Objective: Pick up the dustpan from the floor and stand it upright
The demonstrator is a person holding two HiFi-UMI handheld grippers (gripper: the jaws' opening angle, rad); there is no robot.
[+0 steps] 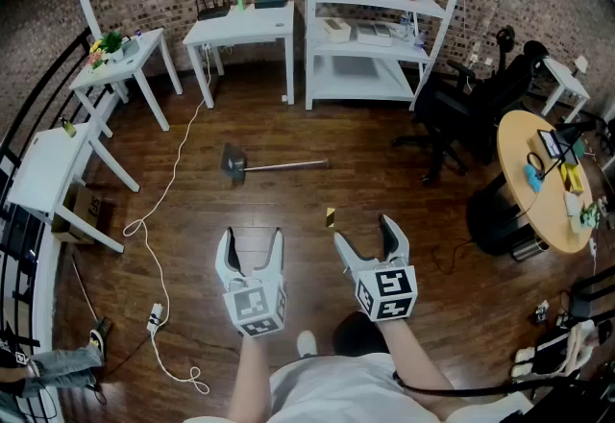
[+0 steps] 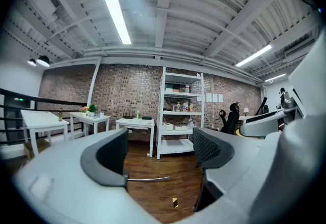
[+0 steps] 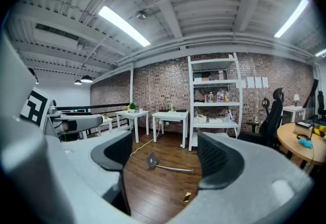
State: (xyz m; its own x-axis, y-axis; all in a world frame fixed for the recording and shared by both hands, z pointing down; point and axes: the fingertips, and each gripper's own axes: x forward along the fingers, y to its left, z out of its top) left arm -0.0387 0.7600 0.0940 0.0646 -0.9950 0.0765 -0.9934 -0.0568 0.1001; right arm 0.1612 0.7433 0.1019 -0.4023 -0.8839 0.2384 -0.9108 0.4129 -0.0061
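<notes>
Where the head view looks down, the dark plank floor (image 1: 288, 205) lies open between the person and the dustpan (image 1: 272, 165). The dustpan lies flat, well beyond both tongs, its grey pan to the left and its thin metal handle running right. The left tongs (image 1: 253, 236) and the right tongs (image 1: 363, 231) hang side by side near the person, each with jaws apart and empty. A small yellow-and-black piece (image 1: 330, 216) lies just beyond the right tongs. A white cable (image 1: 171, 179) snakes down the left. White tables (image 1: 248, 27) and a white shelf rack (image 1: 370, 75) line the far brick wall. Black office chairs (image 1: 461, 109) and a round wooden table (image 1: 524, 147) crowd the right.

In the left gripper view, the ribbed dark pads stand apart with nothing between them; the dustpan's handle (image 2: 150, 179) shows far off, its pan hidden behind the left jaw.

In the right gripper view, the jaws gape wide and empty, framing the whole dustpan (image 3: 152, 160) on bare boards.
</notes>
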